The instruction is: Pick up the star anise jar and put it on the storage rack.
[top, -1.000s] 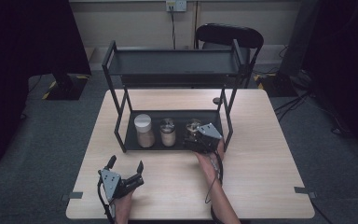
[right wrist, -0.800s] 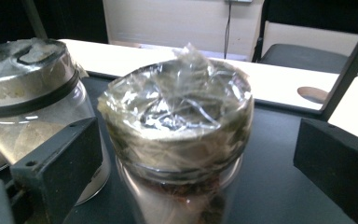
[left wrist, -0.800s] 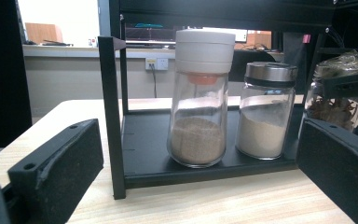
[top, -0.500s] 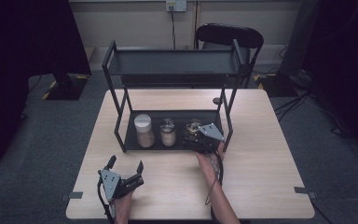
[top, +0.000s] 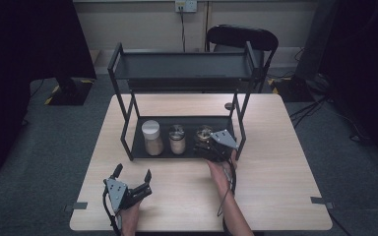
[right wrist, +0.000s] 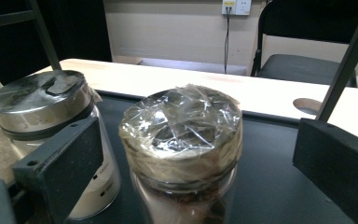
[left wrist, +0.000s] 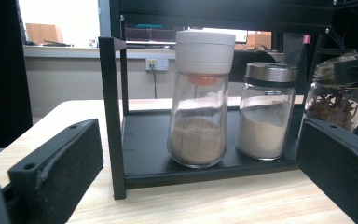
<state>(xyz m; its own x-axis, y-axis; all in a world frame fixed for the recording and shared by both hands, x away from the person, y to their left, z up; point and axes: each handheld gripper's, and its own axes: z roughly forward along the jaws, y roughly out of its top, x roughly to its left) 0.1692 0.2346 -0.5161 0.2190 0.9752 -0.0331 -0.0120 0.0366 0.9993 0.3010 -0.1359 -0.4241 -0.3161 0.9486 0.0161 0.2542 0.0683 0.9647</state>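
A black two-tier rack (top: 128, 105) stands on the wooden table. Its lower shelf holds three jars. The white-lidded jar (top: 152, 137) (left wrist: 201, 98) holds brown powder. A metal-lidded jar (top: 177, 139) (left wrist: 266, 112) (right wrist: 42, 116) holds pale powder. The third jar (top: 203, 134) (right wrist: 182, 140) (left wrist: 335, 100) is capped with plastic wrap and holds dark brown pieces. My right gripper (top: 207, 145) (right wrist: 196, 140) is open, with a jaw on either side of the wrapped jar and neither touching it. My left gripper (top: 134, 171) (left wrist: 198, 135) is open and empty, near the table's front edge, facing the rack.
The rack's upper shelf (top: 182, 66) looks bare. A black chair (top: 242, 39) stands behind the table. A round cable hole (top: 229, 105) (right wrist: 307, 105) sits in the tabletop behind the rack. Bare wood (top: 285, 162) lies to the rack's right and front.
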